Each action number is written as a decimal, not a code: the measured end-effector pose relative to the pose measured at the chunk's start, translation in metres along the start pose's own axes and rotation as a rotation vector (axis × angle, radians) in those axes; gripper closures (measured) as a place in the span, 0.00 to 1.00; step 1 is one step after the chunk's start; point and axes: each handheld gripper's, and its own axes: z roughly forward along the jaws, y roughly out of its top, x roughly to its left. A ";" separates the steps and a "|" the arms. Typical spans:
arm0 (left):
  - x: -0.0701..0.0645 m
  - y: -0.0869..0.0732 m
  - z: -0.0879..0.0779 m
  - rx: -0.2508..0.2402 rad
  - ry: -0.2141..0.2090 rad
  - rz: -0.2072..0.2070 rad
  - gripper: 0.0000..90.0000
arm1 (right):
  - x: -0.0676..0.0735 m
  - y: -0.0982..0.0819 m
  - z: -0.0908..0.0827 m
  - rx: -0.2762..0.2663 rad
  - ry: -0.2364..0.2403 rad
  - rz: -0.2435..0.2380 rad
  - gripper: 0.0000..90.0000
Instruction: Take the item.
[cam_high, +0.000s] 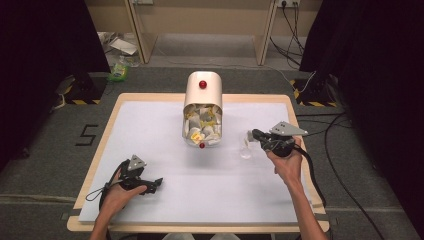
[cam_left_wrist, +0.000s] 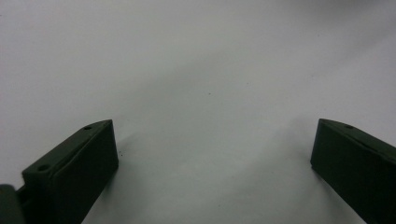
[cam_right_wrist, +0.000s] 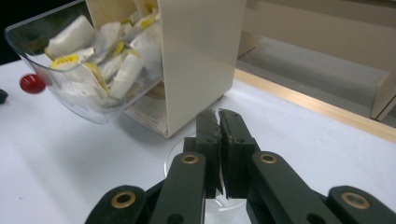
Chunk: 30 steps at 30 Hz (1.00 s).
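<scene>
Clear glass, at four o'clock from the cream dispenser on the white table: light, rigid, slick, probably fragile; best taken at the rim. Right gripper is clenched on something thin above it, perhaps the rim. Left gripper, at seven o'clock, gapes empty.

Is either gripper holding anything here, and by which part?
The right gripper pinches a clear glass by its rim. The left gripper is open, holding nothing.
</scene>
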 end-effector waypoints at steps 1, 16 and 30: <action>0.000 0.000 0.000 0.000 0.000 0.000 0.00 | 0.000 -0.001 0.001 0.006 0.001 0.003 0.97; 0.000 0.000 0.000 0.000 0.000 0.000 0.00 | -0.002 -0.008 0.012 0.024 -0.024 0.019 0.72; 0.000 0.000 0.000 0.000 -0.001 -0.001 0.00 | -0.003 -0.007 0.011 0.033 -0.057 0.081 0.36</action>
